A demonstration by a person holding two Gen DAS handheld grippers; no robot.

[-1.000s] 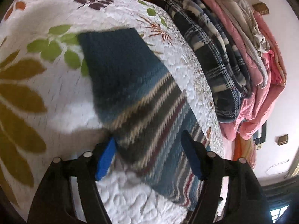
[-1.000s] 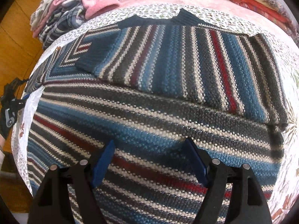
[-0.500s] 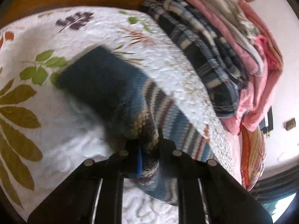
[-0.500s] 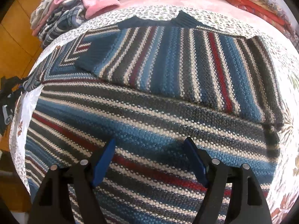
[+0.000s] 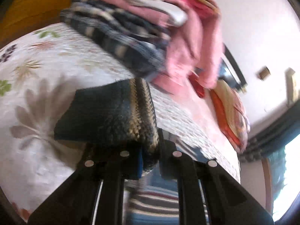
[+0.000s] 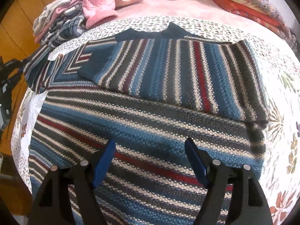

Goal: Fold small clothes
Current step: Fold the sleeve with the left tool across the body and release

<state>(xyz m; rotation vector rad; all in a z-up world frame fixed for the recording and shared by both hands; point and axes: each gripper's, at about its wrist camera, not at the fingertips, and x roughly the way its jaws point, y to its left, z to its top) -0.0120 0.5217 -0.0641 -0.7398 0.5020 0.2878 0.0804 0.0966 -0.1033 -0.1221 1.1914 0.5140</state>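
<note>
The sweater (image 6: 150, 123) is coarse, matt knit wool; the bedspread (image 6: 281, 150) quilted cloth; each hand-held gripper (image 6: 150, 161) matt black plastic.

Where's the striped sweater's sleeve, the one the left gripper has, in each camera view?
Left wrist: sleeve at centre, lifted off the quilt, pinched in the left gripper.
Right wrist: same sleeve at far left edge, running off the sweater body.
Shared landmark: the pile of pink and plaid clothes.
</note>
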